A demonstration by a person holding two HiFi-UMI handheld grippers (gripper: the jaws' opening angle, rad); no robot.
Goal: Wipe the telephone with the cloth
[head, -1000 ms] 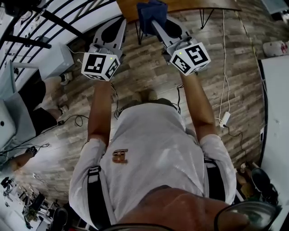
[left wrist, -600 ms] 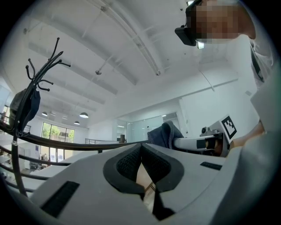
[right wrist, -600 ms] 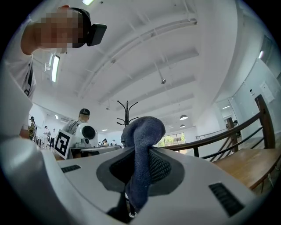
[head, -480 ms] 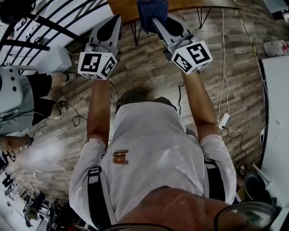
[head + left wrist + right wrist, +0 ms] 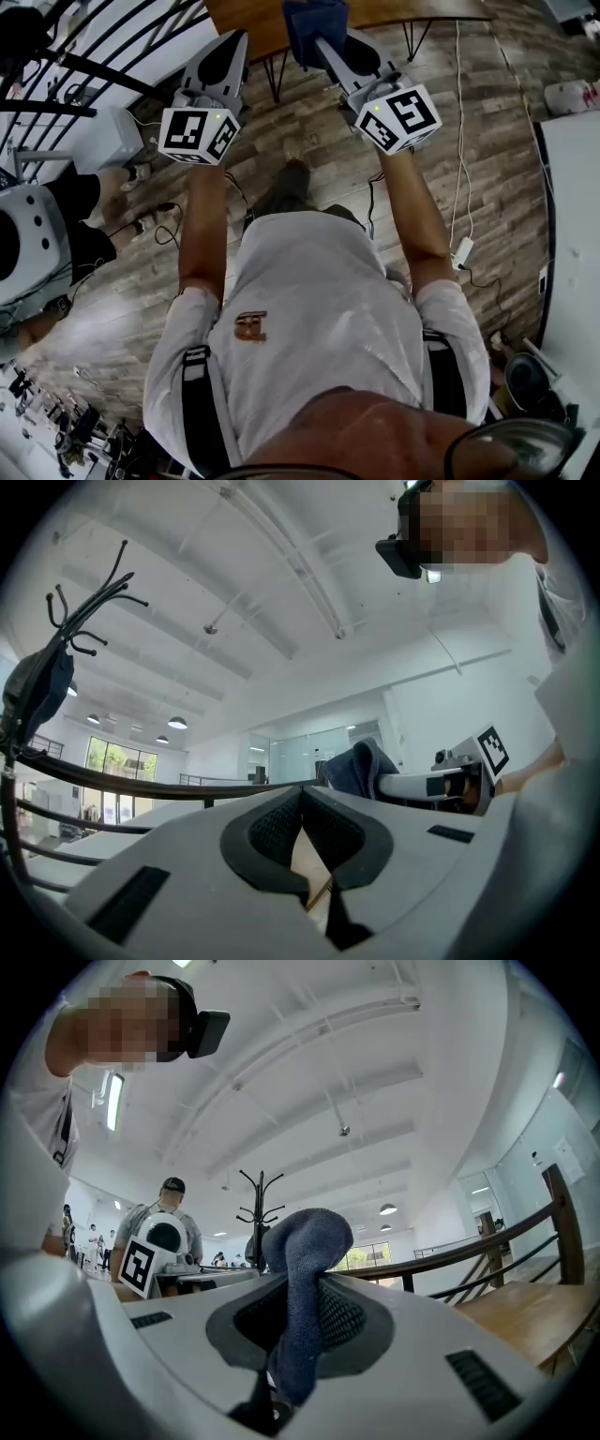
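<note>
My left gripper [image 5: 302,806] has its jaws pressed together with nothing between them. My right gripper [image 5: 296,1335] has its jaws clamped on the blue cloth [image 5: 304,1251], which bunches up above the pads. Both point ahead, side by side, over the plank floor [image 5: 309,141]. The wooden bench [image 5: 394,11] lies just beyond the cloth.

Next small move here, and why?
Probably bring the right gripper forward over the table. Its jaws are shut on the cloth, the left gripper is shut and empty, and both are short of the table edge. No telephone shows in any view, so getting it in sight comes first.
</note>
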